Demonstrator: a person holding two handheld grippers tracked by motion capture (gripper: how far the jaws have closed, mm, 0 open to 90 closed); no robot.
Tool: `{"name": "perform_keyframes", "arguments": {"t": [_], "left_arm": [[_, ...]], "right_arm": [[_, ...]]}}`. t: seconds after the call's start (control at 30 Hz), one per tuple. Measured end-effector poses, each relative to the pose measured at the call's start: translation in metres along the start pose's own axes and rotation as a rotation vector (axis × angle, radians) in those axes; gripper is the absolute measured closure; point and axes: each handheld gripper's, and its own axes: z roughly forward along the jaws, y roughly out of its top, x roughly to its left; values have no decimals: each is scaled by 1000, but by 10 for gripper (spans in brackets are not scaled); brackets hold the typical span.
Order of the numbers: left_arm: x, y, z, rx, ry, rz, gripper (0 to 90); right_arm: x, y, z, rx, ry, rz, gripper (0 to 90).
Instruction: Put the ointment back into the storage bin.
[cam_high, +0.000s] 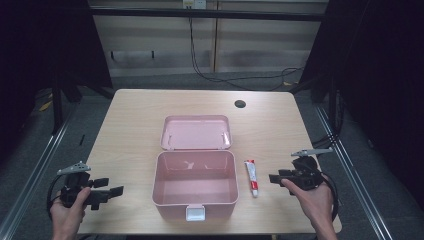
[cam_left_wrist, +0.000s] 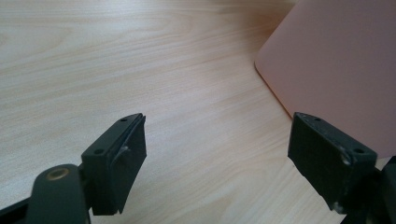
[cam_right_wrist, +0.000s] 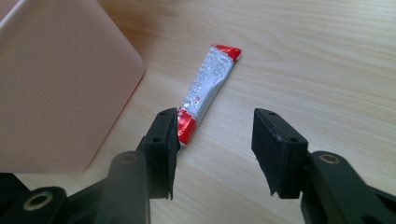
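Note:
A pink box (cam_high: 194, 185) stands open in the middle of the table, its lid (cam_high: 196, 132) laid back flat behind it; the inside looks bare. A white and red tube (cam_high: 251, 176) lies on the wood just right of the box. My right gripper (cam_high: 276, 178) hovers to the right of the tube, its jaws apart with nothing between them. In the right gripper view the tube (cam_right_wrist: 205, 88) runs away from my left fingertip (cam_right_wrist: 164, 140), which covers its near end. My left gripper (cam_high: 111, 192) rests left of the box, open and empty; the box wall (cam_left_wrist: 341, 65) shows beside it.
A round cable hole (cam_high: 240, 104) sits near the table's far right corner. Bare wood (cam_high: 130, 130) stretches left of the box. Metal rails run along both sides of the table, and dark curtains hang beyond them.

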Motion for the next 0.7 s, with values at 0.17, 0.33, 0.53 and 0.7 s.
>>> {"name": "perform_keyframes", "arguments": {"t": [0.17, 0.33, 0.53, 0.7], "left_arm": [[0, 0, 0, 1, -1, 0, 192], [0, 0, 0, 2, -4, 0, 192], [-1, 0, 0, 2, -4, 0, 192], [-1, 1, 0, 1, -5, 4, 193]], "right_arm": [[4, 7, 5, 67, 14, -4, 515], [8, 15, 8, 138, 22, -8, 524], [10, 26, 11, 212, 26, -20, 594], [16, 34, 18, 301, 9, -42, 607]]}}
